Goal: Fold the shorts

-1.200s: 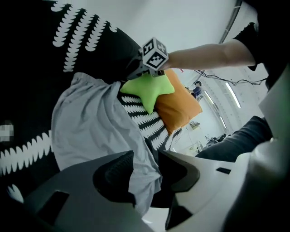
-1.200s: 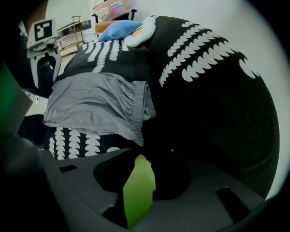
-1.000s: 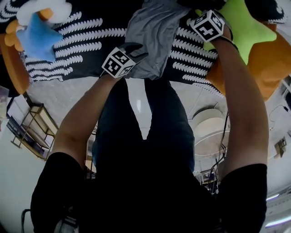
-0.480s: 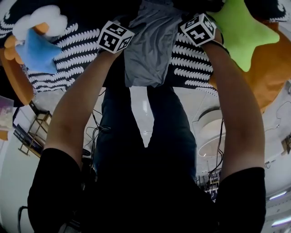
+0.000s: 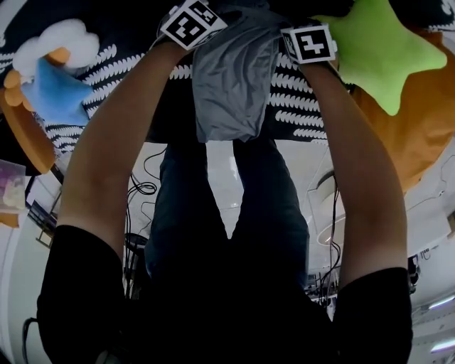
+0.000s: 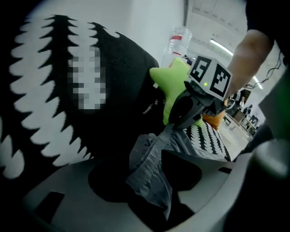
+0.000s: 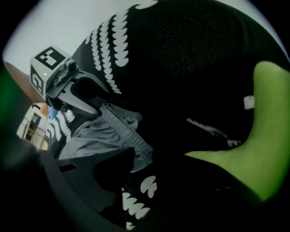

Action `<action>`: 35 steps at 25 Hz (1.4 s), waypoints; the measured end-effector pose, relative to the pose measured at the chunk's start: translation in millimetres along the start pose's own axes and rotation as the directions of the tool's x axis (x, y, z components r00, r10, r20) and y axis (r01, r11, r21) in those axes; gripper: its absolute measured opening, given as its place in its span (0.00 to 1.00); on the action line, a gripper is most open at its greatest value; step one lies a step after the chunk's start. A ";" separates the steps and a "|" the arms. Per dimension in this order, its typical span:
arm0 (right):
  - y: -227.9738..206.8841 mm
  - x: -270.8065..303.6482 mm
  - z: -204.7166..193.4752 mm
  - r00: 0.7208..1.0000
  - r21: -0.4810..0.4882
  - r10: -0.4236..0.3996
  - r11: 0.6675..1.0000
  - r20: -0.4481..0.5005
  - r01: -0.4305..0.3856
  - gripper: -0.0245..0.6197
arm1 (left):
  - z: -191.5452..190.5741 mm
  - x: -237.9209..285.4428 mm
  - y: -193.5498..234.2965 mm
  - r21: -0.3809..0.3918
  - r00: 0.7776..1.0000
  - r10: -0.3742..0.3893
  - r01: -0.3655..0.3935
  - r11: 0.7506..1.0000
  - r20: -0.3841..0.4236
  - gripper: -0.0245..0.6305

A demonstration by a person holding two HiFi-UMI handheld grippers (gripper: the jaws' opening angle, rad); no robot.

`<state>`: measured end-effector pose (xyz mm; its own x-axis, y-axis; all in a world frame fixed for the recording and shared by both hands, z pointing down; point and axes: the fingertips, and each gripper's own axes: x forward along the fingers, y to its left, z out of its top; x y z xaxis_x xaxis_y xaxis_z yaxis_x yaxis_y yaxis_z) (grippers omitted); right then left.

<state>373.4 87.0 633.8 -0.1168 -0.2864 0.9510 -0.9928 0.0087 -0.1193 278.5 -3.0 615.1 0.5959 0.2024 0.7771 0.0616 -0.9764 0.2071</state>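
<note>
The grey shorts lie lengthwise on a black blanket with white leaf print. Their lower end hangs past the blanket's front edge. Both grippers are at the far end by the waistband. My left gripper has its marker cube at the shorts' far left corner. Its jaws are opening, with the ruffled waistband lying loose between them. My right gripper has its cube at the far right corner. Its jaws are opening too, but the cloth still rises to a point at its tips.
A green star plush lies just right of the right gripper on an orange cushion. A blue and white plush sits at the far left. A clear bottle stands behind the star. Cables lie on the floor.
The left gripper travelled from the shorts' lower left edge up to the far end by the waistband. The right gripper rolled and stayed near the far right corner.
</note>
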 end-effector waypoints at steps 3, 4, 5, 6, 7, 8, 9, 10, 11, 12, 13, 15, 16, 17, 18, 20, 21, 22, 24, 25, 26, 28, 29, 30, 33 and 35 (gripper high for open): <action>0.5 7.4 -10.9 0.998 0.118 0.066 0.991 0.004 -0.066 0.23 | 6.9 15.9 5.3 0.149 0.996 -0.002 0.015 0.989 -0.086 0.39; 1.2 7.4 -11.4 0.996 0.138 0.083 0.987 0.015 -0.084 0.20 | 6.1 20.0 6.0 0.178 0.993 -0.002 0.023 0.984 -0.119 0.38; 2.7 6.6 -11.2 0.995 0.145 0.095 0.985 0.029 -0.098 0.18 | 3.9 22.7 6.2 0.196 0.989 -0.003 0.032 0.980 -0.147 0.35; 4.7 5.4 -10.2 0.994 0.143 0.103 0.984 0.045 -0.109 0.13 | 1.3 23.8 6.8 0.204 0.986 -0.004 0.039 0.978 -0.168 0.26; 6.3 3.7 -8.3 0.992 0.135 0.108 0.984 0.063 -0.116 0.08 | -1.5 23.4 7.8 0.204 0.984 -0.005 0.043 0.978 -0.181 0.20; 7.4 1.7 -5.7 0.990 0.126 0.112 0.985 0.084 -0.122 0.05 | -4.4 22.0 9.2 0.200 0.982 -0.007 0.045 0.979 -0.188 0.14; 8.8 -0.4 -2.6 0.987 0.116 0.119 0.985 0.106 -0.131 0.04 | -7.3 19.9 10.8 0.192 0.981 -0.009 0.046 0.980 -0.191 0.12; 11.1 -2.0 1.2 0.983 0.105 0.132 0.984 0.130 -0.146 0.04 | -10.2 17.2 12.7 0.182 0.981 -0.011 0.046 0.982 -0.192 0.12; 14.3 -3.2 5.7 0.977 0.089 0.147 0.983 0.152 -0.162 0.04 | -13.0 14.2 14.6 0.171 0.982 -0.012 0.046 0.984 -0.191 0.11; 17.1 -4.4 10.9 0.973 0.069 0.158 0.983 0.170 -0.172 0.04 | -15.8 11.0 16.6 0.159 0.982 -0.014 0.045 0.986 -0.188 0.11; 19.2 -5.3 16.4 0.970 0.050 0.162 0.984 0.183 -0.174 0.04 | -18.5 7.7 18.7 0.147 0.982 -0.016 0.044 0.988 -0.186 0.11; 21.9 -4.2 27.2 0.967 0.034 0.159 0.985 0.201 -0.169 0.04 | -23.8 1.2 22.8 0.125 0.983 -0.019 0.042 0.991 -0.182 0.11; 23.2 -2.2 32.1 0.965 0.039 0.158 0.985 0.208 -0.169 0.05 | -26.2 -2.0 24.9 0.115 0.983 -0.021 0.042 0.992 -0.180 0.11; 24.5 0.7 36.3 0.964 0.048 0.159 0.984 0.213 -0.173 0.07 | -28.7 -5.1 26.9 0.106 0.984 -0.022 0.042 0.993 -0.179 0.11; 25.6 4.7 38.9 0.964 0.057 0.162 0.983 0.212 -0.177 0.13 | -31.1 -8.0 28.9 0.098 0.984 -0.023 0.041 0.994 -0.179 0.11; 26.5 15.0 40.3 0.966 0.070 0.167 0.980 0.198 -0.184 0.22 | -36.0 -13.5 32.7 0.082 0.983 -0.026 0.041 0.996 -0.180 0.12; 26.5 20.0 39.9 0.967 0.077 0.171 0.979 0.190 -0.189 0.24 | -38.6 -15.7 34.4 0.073 0.983 -0.027 0.041 0.996 -0.182 0.13; 26.9 24.3 38.9 0.967 0.083 0.179 0.977 0.183 -0.197 0.27 | -41.5 -17.5 36.0 0.064 0.982 -0.029 0.041 0.997 -0.184 0.14; 29.7 27.8 38.3 0.961 0.083 0.211 0.970 0.181 -0.229 0.30 | -48.5 -19.1 38.5 0.043 0.981 -0.033 0.042 0.998 -0.192 0.22; 33.0 28.3 38.8 0.954 0.075 0.237 0.964 0.184 -0.254 0.31 | -53.2 -18.5 39.4 0.029 0.979 -0.037 0.043 0.999 -0.198 0.32; 37.3 29.4 39.5 0.946 0.064 0.267 0.957 0.186 -0.282 0.33 | -58.9 -17.0 40.4 0.012 0.978 -0.043 0.047 0.999 -0.204 0.38; 45.4 34.4 41.6 0.930 0.041 0.313 0.944 0.190 -0.326 0.35 | -69.8 -14.5 42.9 -0.033 0.976 -0.062 0.056 0.998 -0.209 0.45; 48.1 37.7 43.0 0.925 0.034 0.328 0.940 0.192 -0.340 0.35 | -74.1 -13.4 43.8 -0.058 0.975 -0.073 0.062 0.996 -0.210 0.46; 49.9 40.8 44.4 0.921 0.030 0.337 0.937 0.196 -0.349 0.35 | -77.8 -11.4 43.5 -0.083 0.974 -0.086 0.070 0.994 -0.210 0.46; 54.0 46.6 50.1 0.913 0.014 0.349 0.933 0.212 -0.360 0.35 | -80.3 -3.9 37.5 -0.114 0.974 -0.119 0.098 0.989 -0.194 0.37; 58.4 50.3 53.3 0.909 -0.004 0.357 0.931 0.214 -0.365 0.35 | -77.0 -3.0 35.0 -0.100 0.977 -0.120 0.103 0.990 -0.174 0.26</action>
<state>310.9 22.0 659.5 -0.4555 -0.4624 0.7607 -0.8818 0.1169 -0.4570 217.2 -32.0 665.8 0.4357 0.3278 0.8383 0.0420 -0.9377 0.3449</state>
